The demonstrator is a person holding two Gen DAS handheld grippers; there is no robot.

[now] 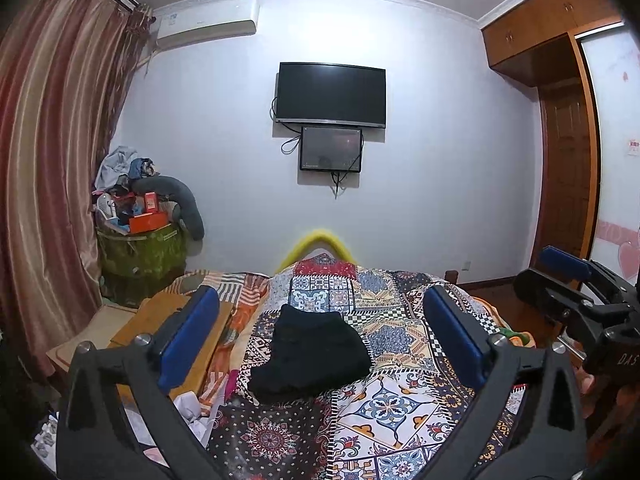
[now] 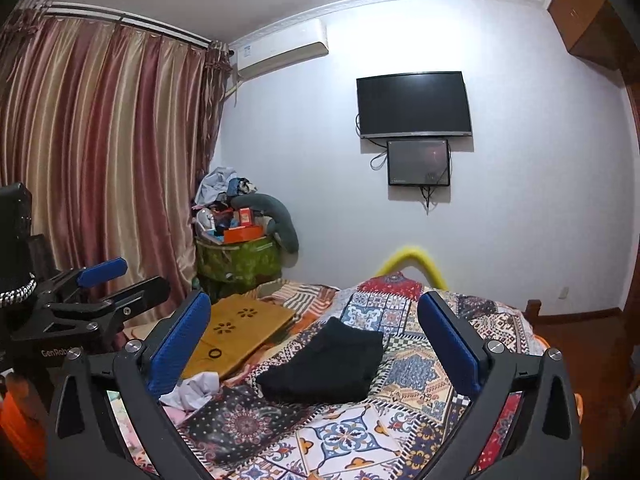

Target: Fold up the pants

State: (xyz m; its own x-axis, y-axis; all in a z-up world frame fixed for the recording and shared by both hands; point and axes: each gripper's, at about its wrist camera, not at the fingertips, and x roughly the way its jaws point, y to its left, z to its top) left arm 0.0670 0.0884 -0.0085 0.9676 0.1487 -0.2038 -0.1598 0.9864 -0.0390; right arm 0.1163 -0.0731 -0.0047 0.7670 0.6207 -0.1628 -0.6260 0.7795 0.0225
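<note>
Left gripper (image 1: 320, 332) fingers spread wide, holding nothing; blue pads (image 1: 188, 338) flank the view. Right gripper (image 2: 314, 338) likewise spread and empty. Both hang above the bed, clear of the cloth.

Black pants (image 1: 310, 356), folded into a compact bundle, lie on the patchwork quilt (image 1: 384, 408), seen between the fingers of each gripper but beyond the tips, not touched. In the right wrist view the bundle (image 2: 324, 366) sits centre.

Left of the quilt: wooden lap board (image 2: 236, 332). Farther: green bin (image 2: 240, 260) heaped with clutter, striped curtain (image 2: 100, 148), wall TV (image 2: 414, 104).
</note>
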